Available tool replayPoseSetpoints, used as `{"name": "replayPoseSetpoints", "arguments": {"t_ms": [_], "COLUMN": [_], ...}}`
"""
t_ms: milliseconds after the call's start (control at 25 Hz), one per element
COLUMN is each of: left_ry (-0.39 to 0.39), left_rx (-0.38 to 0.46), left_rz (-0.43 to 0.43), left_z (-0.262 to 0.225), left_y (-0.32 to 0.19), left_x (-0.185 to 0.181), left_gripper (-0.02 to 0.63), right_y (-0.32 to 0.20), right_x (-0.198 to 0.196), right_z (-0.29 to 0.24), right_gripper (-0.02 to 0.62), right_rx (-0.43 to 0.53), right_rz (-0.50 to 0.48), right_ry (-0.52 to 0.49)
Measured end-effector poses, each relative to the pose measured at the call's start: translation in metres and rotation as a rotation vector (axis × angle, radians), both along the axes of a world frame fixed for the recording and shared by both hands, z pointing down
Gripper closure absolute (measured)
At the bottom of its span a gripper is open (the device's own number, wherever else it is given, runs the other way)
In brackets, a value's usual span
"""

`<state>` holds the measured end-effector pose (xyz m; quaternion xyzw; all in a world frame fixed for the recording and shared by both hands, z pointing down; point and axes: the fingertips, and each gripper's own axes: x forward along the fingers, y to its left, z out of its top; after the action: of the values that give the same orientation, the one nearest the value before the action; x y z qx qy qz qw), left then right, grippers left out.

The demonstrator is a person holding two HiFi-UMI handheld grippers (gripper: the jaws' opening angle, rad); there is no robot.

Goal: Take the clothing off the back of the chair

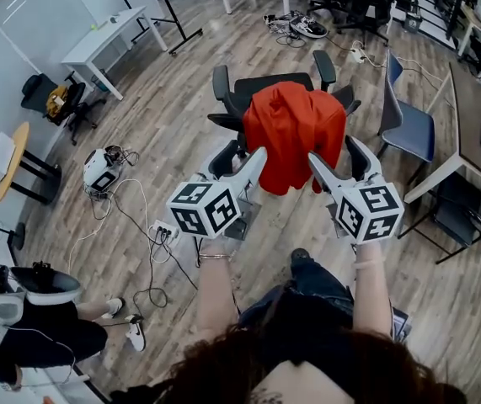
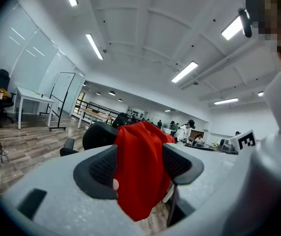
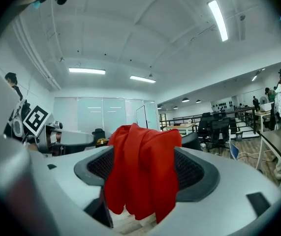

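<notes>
Hanging over the back of a black office chair (image 1: 269,82), the red garment (image 1: 295,129) covers the backrest from the top edge down, and its folds fall on the side that faces the person. The chair stands on a wooden floor (image 1: 181,116), with its armrests pointing away from the camera.

The left gripper (image 1: 240,160) is held just before the lower left part of the garment. Its jaws stand wide apart, and in the left gripper view the red cloth (image 2: 138,151) fills the gap between the two dark pads (image 2: 103,168). The pads are not closed on the cloth, so nothing is held.

The right gripper (image 1: 341,160) is at the lower right part of the garment, at nearly the same height. Its jaws are wide apart as well. In the right gripper view the cloth (image 3: 140,161) hangs between the pads (image 3: 194,171) without being squeezed.

Both grippers point almost level toward the chair, side by side, with the garment between their marker cubes in the head view. A blue chair (image 1: 408,129) stands to the right, near a dark table (image 1: 476,116).
</notes>
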<state>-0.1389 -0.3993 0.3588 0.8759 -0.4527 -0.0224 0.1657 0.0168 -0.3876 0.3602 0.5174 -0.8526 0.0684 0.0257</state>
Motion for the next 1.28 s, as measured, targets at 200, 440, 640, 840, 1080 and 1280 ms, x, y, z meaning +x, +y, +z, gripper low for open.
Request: {"name": "replayPoseSetpoints", "arguments": {"t_ms": [200,440,640,840,1080,1280], "left_ry": [0.02,0.063,0.081,0.081,0.052,0.051], "left_rx": [-0.049,-0.116,-0.134,-0.124,-0.127,-0.139], "left_rz": [0.02,0.07,0.113,0.141,0.18,0.205], "left_z": [0.011,0.023,0.026,0.024,0.025,0.028], "left_y": [-0.021,-0.038,-0.045,-0.049,-0.044,-0.037], "left_x": [0.002,0.01,0.024,0.04,0.058,0.065], "left_gripper": [0.287,0.246,0.244,0.245,0.302,0.375], "right_y": [-0.02,-0.038,-0.045,-0.051,-0.052,-0.051], "right_x": [0.0,-0.002,-0.012,-0.019,-0.026,-0.031], "right_z": [0.012,0.029,0.034,0.033,0.038,0.041], "right_gripper": [0.234,0.202,0.201,0.202,0.204,0.207], "right_rx": [-0.037,-0.1,-0.114,-0.11,-0.124,-0.129], "right_rz": [-0.023,-0.049,-0.094,-0.129,-0.169,-0.193], "right_ry": [-0.01,-0.002,-0.003,-0.003,0.011,0.021]}}
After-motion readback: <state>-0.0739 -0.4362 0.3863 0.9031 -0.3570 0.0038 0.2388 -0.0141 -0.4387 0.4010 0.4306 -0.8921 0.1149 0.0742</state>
